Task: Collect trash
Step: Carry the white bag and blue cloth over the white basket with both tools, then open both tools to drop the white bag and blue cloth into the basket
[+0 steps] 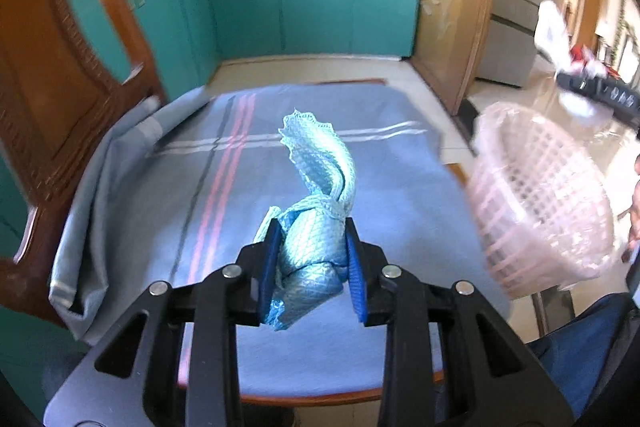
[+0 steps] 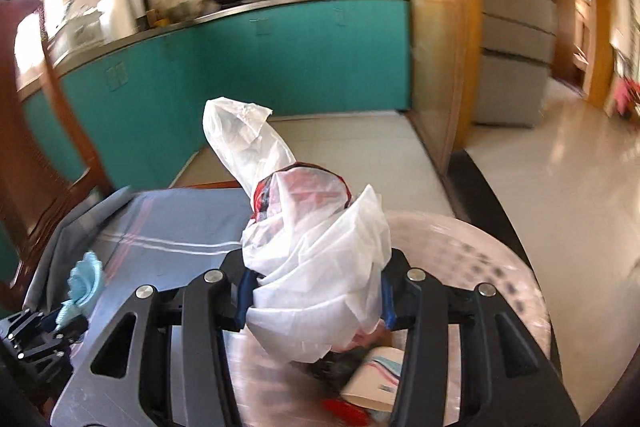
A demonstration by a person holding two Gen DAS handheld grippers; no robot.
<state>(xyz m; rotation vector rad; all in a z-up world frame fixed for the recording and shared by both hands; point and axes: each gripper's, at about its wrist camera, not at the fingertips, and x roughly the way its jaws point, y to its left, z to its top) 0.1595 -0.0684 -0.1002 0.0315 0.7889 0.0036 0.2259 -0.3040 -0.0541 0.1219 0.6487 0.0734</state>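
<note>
The left hand-held gripper (image 1: 313, 269) clamps a crumpled blue cloth (image 1: 316, 211) above the table (image 1: 132, 227).

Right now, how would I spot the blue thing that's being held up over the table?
Find the table under the grey-blue striped tablecloth in front of the teal cabinets. Above its near end, the left tongs pinch a crumpled light-blue mesh cloth whose scalloped end stands upward. Unlike the white plastic bag in the right tongs, over the pink basket, it is blue and woven.

Woven matt tablecloth (image 1: 320, 187) – blue; waffle-textured dishcloth (image 1: 316, 211); thin crinkly translucent plastic bag (image 2: 312, 259); pink plastic lattice basket (image 1: 540, 203); glossy floor tiles (image 2: 560, 187); polished wooden chair (image 1: 52, 87).
</note>
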